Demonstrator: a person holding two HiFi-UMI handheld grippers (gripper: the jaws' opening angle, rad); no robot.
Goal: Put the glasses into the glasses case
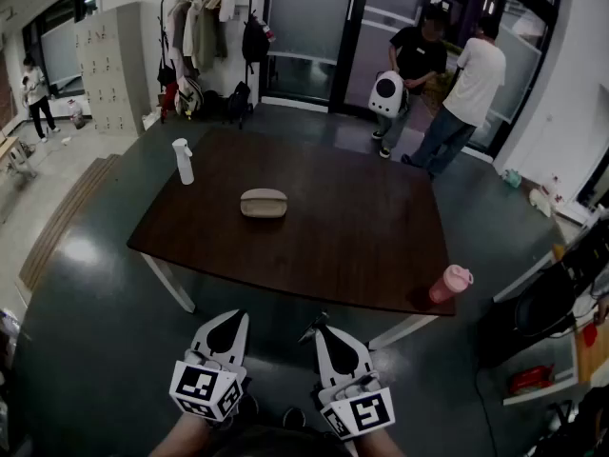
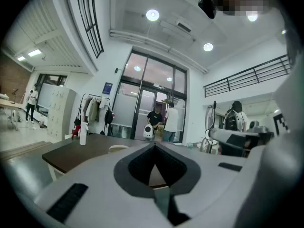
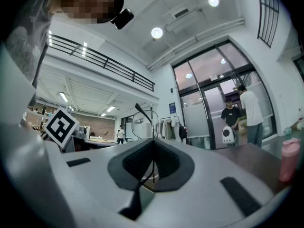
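The beige glasses case (image 1: 264, 203) lies closed on the dark wooden table (image 1: 343, 250), left of the middle; its top shows over the jaws in the left gripper view (image 2: 118, 147). Both grippers hover below the table's near edge. My right gripper (image 1: 320, 333) (image 3: 153, 140) is shut on thin black-framed glasses (image 3: 141, 109), whose frame sticks up out of the jaws. The left gripper view catches the glasses (image 2: 210, 119) off to the right. My left gripper (image 1: 228, 326) (image 2: 154, 145) is shut with nothing in it.
A white spray bottle (image 1: 183, 161) stands at the table's far left. At its near right corner is a pink bottle (image 1: 449, 284). Two people (image 1: 447, 74) stand by the glass doors behind the table. A coat rack (image 1: 205, 27) and lockers are at the back left.
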